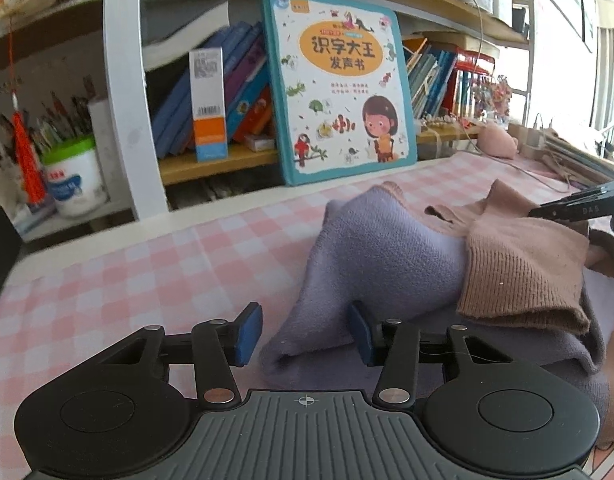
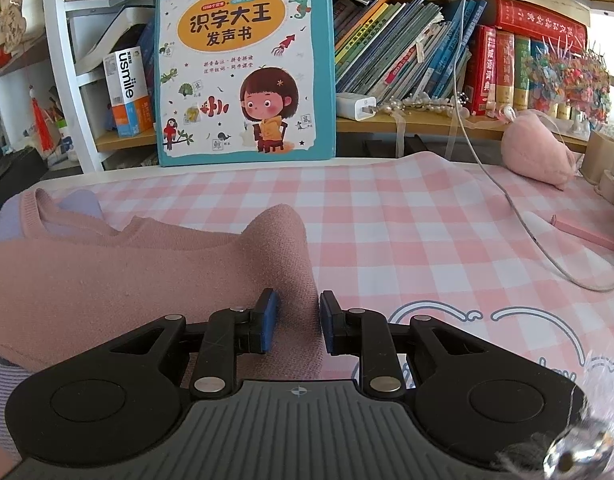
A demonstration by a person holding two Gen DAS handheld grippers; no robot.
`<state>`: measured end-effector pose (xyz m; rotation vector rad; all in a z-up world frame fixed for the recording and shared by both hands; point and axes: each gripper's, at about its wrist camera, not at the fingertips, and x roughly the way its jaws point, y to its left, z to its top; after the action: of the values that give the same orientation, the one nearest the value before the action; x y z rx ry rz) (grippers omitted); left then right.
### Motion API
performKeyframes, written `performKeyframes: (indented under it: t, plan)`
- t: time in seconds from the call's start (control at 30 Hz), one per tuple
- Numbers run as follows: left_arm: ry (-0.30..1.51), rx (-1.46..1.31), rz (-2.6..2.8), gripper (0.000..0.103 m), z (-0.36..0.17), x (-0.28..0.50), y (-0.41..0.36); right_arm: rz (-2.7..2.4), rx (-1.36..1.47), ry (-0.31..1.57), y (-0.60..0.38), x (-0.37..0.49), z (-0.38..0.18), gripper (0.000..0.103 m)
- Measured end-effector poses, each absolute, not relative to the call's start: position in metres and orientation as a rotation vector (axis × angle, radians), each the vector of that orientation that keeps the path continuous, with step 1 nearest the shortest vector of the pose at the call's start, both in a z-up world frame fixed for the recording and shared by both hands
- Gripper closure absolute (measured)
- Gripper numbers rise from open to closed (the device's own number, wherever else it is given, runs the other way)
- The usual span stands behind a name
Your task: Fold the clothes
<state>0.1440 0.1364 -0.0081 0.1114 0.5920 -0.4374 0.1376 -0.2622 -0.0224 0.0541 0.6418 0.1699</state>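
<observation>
Right tool [image 2: 299, 322] angled down, pinching pink sweater [image 2: 107, 280]

A: How many garments lie on the pink-and-white checked tablecloth [image 2: 387, 216]?

B: One, as far as the views let me tell: a knitted sweater, lilac with dusty-pink sleeves [image 1: 387, 248].

A: And grippers?

B: Two black two-finger grippers with blue pads, the left gripper [image 1: 305, 334] and the right gripper [image 2: 299, 320].

A: Big picture books?

B: One teal-edged children's sound book with a cartoon girl [image 2: 243, 60], standing upright.

A: Soft toys?

B: One fluffy pink plush [image 2: 539, 152]. Also one white charger plug [image 2: 357, 106] and one white-and-orange toothpaste box [image 2: 129, 92]. The shelved books are too many to count.
</observation>
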Motion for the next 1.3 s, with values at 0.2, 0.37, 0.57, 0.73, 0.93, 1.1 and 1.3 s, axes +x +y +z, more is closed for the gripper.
performKeyframes:
  t: [0.2, 0.37, 0.57, 0.73, 0.93, 1.1, 1.3]
  plan:
    - [0.554, 0.010, -0.404, 0.099, 0.009, 0.127, 0.135, 0.163, 0.069, 0.566, -0.266, 0.119, -0.012, 0.090]
    - [0.385, -0.082, -0.389, 0.099, 0.052, 0.079, 0.143, 0.166, 0.135, 0.403, -0.283, 0.077, 0.022, 0.092]
    - [0.112, -0.078, -0.402, 0.099, 0.119, 0.003, 0.132, 0.083, 0.115, 0.110, -0.302, 0.012, 0.081, 0.103]
    - [0.114, -0.001, -0.347, 0.099, 0.135, -0.017, 0.120, 0.166, 0.132, 0.166, -0.310, -0.005, 0.094, 0.102]
    - [0.175, -0.041, -0.297, 0.099, 0.125, -0.004, 0.125, 0.376, -0.017, 0.354, -0.255, 0.010, 0.062, 0.060]
    - [0.166, -0.055, -0.299, 0.099, 0.126, -0.003, 0.127, 0.590, -0.298, 0.387, -0.183, 0.010, 0.033, 0.030]
    - [0.184, -0.076, -0.280, 0.098, 0.121, 0.002, 0.134, 0.705, -0.625, 0.311, -0.121, 0.000, 0.009, 0.030]
